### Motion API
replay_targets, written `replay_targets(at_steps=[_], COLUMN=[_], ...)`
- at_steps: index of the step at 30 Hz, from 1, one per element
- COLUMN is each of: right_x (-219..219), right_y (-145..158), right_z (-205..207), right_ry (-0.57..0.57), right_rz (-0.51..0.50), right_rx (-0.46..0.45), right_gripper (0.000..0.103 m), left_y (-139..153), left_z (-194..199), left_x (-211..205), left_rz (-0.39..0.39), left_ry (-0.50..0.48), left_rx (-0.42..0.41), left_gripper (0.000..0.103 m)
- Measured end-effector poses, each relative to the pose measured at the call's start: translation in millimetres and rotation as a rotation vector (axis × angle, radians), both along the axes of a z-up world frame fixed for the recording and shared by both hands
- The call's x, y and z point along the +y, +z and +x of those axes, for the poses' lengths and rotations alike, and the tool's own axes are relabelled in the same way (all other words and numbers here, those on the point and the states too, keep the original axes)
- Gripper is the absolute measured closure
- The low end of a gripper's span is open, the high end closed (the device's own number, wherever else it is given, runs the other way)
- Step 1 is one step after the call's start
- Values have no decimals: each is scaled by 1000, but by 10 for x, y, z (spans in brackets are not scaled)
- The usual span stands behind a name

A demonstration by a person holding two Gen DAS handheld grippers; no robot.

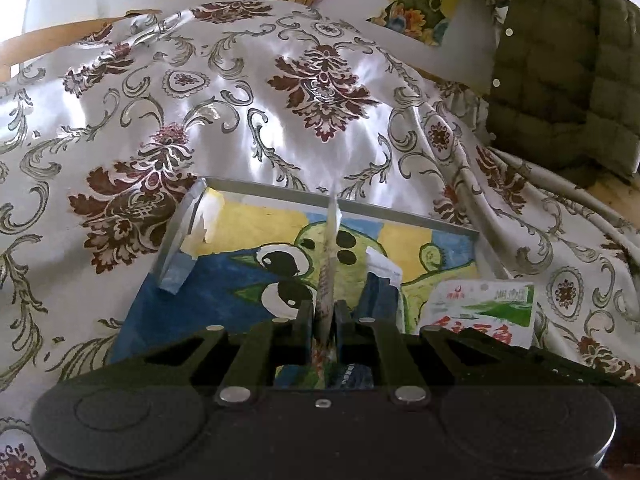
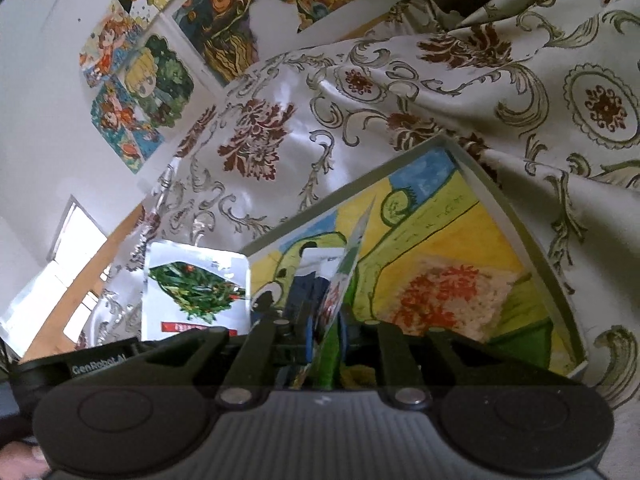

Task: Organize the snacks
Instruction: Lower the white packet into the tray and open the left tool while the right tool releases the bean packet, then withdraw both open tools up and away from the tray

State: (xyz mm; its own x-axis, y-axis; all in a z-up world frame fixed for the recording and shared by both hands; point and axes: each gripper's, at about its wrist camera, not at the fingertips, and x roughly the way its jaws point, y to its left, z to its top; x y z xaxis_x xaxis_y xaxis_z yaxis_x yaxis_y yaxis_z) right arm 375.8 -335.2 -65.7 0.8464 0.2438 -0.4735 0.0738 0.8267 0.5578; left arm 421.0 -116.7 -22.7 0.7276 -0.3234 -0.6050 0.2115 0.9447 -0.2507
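A shallow tray (image 1: 280, 190) with a painted cartoon bottom lies on the patterned cloth; it also shows in the right wrist view (image 2: 516, 216). My left gripper (image 1: 325, 320) is shut on a thin snack packet (image 1: 330, 264), seen edge-on, held above the tray. My right gripper (image 2: 326, 320) is shut on a green and white snack packet (image 2: 348, 256), also held over the tray. That packet shows in the left wrist view (image 1: 480, 308) at the tray's right. The left packet, white with green vegetables, shows in the right wrist view (image 2: 196, 292).
A floral satin cloth (image 1: 240, 92) covers the surface, bunched in folds at the right (image 2: 540, 80). An olive padded jacket (image 1: 560, 72) lies at the far right. Colourful pictures (image 2: 136, 80) hang on the white wall behind. A wooden edge (image 2: 80, 280) shows at the left.
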Motion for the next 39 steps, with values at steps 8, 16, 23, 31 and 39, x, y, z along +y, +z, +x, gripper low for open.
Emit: replay_targets(at_steps=[8,16,23,31,39], right_x=[23,43,56,54,36], right_y=[20,44,107,240,435], right_z=[8,-8,-47,-148,-397], right_ry=[-10,-9,-9,-3,-16], right_rz=[-56,-75,-117,-135,-175], right_rx=[27,38,43,18,-31], right_gripper=[76,55,35,13,0], left_y=[17,15,85,236,431], left_z=[-4,-35,-125,-271,-540], left_x=[1,36,102,164,297], left_rz=[55,63,60,57,63], left_ry=[54,77,104,105,155], left_rx=[5,8,-7,-32,-71], left_gripper=[81,58,32,17,1])
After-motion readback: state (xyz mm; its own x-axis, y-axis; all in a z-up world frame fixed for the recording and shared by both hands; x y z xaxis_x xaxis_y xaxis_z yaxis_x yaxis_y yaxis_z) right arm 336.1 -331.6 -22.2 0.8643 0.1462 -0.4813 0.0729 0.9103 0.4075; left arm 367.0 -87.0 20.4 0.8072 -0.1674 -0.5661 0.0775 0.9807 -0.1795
